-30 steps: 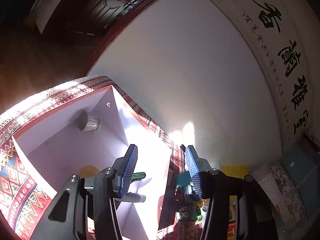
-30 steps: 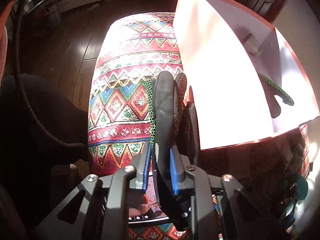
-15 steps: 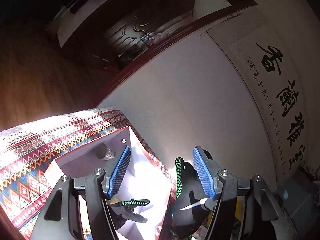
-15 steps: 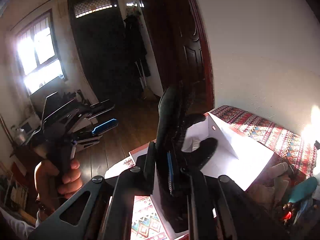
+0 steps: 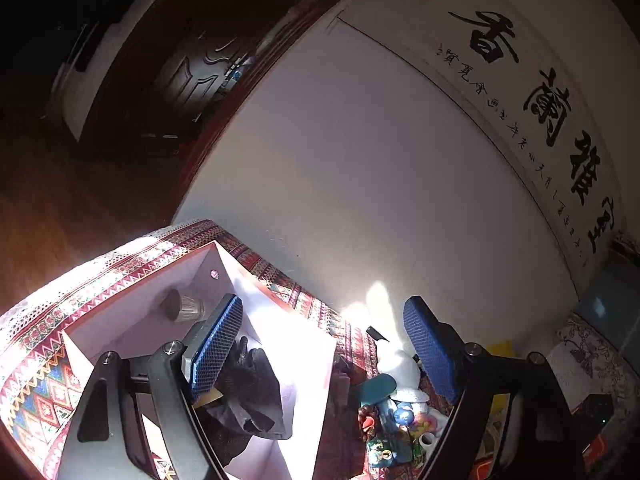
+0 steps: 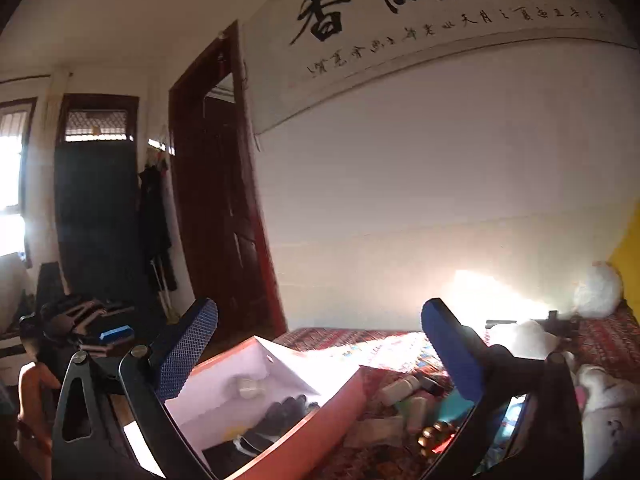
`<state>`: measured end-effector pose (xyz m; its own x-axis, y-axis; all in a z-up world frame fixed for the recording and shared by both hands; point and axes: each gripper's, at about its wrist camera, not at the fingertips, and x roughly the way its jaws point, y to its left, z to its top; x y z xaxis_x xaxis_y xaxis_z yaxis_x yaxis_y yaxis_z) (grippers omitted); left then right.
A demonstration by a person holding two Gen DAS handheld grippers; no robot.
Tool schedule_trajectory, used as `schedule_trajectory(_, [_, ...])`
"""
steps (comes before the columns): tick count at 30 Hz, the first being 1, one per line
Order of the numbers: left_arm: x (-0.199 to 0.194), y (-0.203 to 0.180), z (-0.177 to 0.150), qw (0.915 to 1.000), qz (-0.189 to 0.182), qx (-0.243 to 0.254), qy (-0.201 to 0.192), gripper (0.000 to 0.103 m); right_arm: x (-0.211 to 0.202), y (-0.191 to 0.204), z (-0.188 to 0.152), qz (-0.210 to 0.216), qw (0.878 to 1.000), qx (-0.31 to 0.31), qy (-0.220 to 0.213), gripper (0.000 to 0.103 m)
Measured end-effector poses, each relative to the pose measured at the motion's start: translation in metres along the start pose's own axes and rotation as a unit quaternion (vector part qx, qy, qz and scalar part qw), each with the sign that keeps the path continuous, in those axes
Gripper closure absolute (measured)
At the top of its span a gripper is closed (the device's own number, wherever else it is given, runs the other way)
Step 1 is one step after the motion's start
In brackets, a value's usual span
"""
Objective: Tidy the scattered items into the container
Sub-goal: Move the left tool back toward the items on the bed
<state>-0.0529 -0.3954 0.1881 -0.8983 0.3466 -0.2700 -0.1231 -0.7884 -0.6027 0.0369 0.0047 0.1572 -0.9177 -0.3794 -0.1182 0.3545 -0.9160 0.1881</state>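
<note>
A white-lined box with red outer walls [image 5: 280,320] [image 6: 344,392] stands on a patterned cloth. A black glove [image 5: 256,384] [image 6: 284,408] lies inside it, with a small grey bulb-like item [image 5: 182,306] [image 6: 250,386] near its far wall. My left gripper [image 5: 320,348] is open and empty, above the box's right edge. My right gripper [image 6: 320,344] is open and empty, above the box. Several scattered items [image 5: 396,412] [image 6: 412,404] lie on the cloth right of the box.
The patterned tablecloth [image 5: 52,308] [image 6: 344,338] covers the table against a white wall. A white soft object [image 6: 598,290] sits at the far right. The other hand-held gripper [image 6: 92,328] shows at the left. A dark door [image 6: 224,216] stands behind.
The right gripper held the black glove shut, then opened; the glove now lies in the box. The left gripper has lifted and opened wider.
</note>
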Motion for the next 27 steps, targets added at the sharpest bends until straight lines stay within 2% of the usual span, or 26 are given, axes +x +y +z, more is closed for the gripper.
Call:
schedule_trajectory(1, [0.006, -0.013, -0.005, 0.9998, -0.004, 0.017, 0.008, 0.009, -0.004, -0.017, -0.002, 0.0, 1.0, 0.022, 0.007, 0.0])
schedule_trajectory(3, [0.019, -0.04, -0.019, 0.9983, -0.013, 0.051, 0.024, 0.0, -0.014, -0.049, -0.005, -0.032, 0.997, 0.077, -0.001, 0.0])
schedule_trajectory(6, [0.035, -0.078, -0.04, 0.9942, -0.035, 0.093, 0.042, 0.0, -0.047, -0.09, -0.002, -0.087, 0.986, 0.137, -0.044, 0.0])
schedule_trajectory(8, [0.045, -0.099, -0.052, 0.991, -0.049, 0.111, 0.056, 0.0, -0.073, -0.111, -0.003, -0.123, 0.977, 0.134, -0.111, 0.0])
schedule_trajectory(10, [0.054, -0.115, -0.064, 0.9882, -0.061, 0.124, 0.067, 0.0, -0.094, -0.125, -0.006, -0.18, 0.964, 0.099, -0.17, 0.0])
schedule_trajectory(12, [0.063, -0.128, -0.075, 0.9861, -0.06, 0.134, 0.078, 0.0, -0.104, -0.135, -0.009, -0.23, 0.952, 0.07, -0.19, 0.0])
schedule_trajectory(14, [0.072, -0.139, -0.085, 0.984, -0.054, 0.145, 0.089, 0.0, -0.103, -0.149, -0.015, -0.244, 0.953, 0.07, -0.163, 0.001])
schedule_trajectory(17, [0.085, -0.148, -0.097, 0.9814, -0.042, 0.155, 0.105, 0.0, -0.104, -0.18, -0.026, -0.235, 0.958, 0.111, -0.118, 0.0])
schedule_trajectory(21, [0.099, -0.156, -0.11, 0.9783, -0.042, 0.162, 0.122, 0.0, -0.106, -0.223, -0.046, -0.248, 0.951, 0.168, -0.079, 0.0])
schedule_trajectory(27, [0.127, -0.165, -0.129, 0.972, -0.031, 0.176, 0.153, 0.0, -0.105, -0.258, -0.072, -0.274, 0.939, 0.205, -0.038, 0.001])
